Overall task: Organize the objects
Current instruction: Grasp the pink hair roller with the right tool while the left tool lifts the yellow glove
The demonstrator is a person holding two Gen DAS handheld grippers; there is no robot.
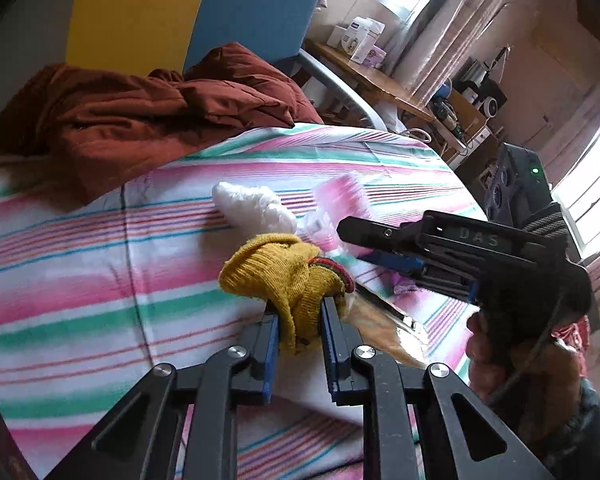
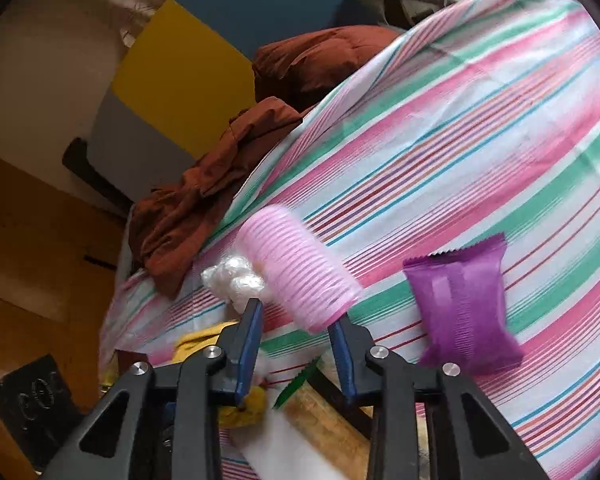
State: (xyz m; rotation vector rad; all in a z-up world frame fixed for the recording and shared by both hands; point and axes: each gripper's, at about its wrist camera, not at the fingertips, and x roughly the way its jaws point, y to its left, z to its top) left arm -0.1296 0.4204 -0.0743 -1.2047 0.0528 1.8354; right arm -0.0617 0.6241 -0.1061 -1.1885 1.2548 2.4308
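My left gripper (image 1: 300, 312) is shut on a mustard-yellow knitted cloth (image 1: 284, 276) and holds it above the striped bed sheet (image 1: 100, 248). My right gripper (image 2: 296, 316) stands open around the near end of a pink ribbed hair roller (image 2: 296, 268); whether the pads touch it I cannot tell. The right gripper (image 1: 360, 236) also shows in the left wrist view, beside the roller (image 1: 344, 196). A purple sachet (image 2: 464, 304) lies on the sheet to the right of the roller. A white fluffy wad (image 1: 252, 208) (image 2: 232, 280) lies beside the roller.
A rust-brown quilt (image 1: 140, 116) is bunched at the head of the bed against a yellow and blue headboard (image 1: 140, 12). A wooden item in clear wrap (image 2: 328, 420) lies near the grippers. A bedside table (image 1: 364, 68) with boxes stands beyond the bed.
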